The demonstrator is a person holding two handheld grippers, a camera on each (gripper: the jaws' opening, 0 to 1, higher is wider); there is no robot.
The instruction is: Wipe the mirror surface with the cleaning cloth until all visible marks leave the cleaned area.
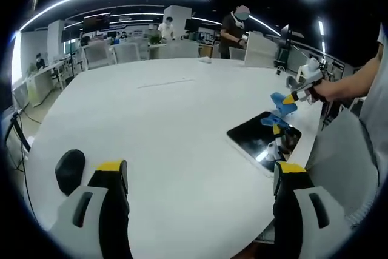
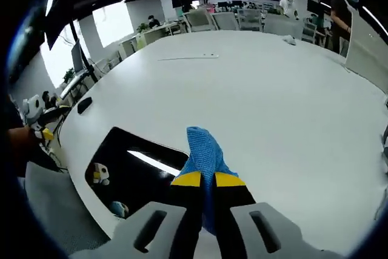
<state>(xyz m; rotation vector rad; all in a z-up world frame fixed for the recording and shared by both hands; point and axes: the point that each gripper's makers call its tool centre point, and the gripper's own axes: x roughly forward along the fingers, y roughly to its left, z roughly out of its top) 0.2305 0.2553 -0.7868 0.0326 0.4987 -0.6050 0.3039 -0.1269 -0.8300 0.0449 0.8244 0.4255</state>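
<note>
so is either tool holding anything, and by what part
The right tool is shut on the blue cleaning cloth, pinching its near end; the rest hangs over the mirror. The left tool is open, holding nothing.

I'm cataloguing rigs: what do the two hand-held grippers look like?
Both hand-held grippers have pale grey moulded bodies with dark slots, black jaws and yellow tips: the left hand-held gripper and the right hand-held gripper. Seen from the left gripper view, the right one has a white body.

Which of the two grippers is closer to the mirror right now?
Right. The right gripper hangs just above the mirror, holding the cloth; the left gripper sits back over bare table.
</note>
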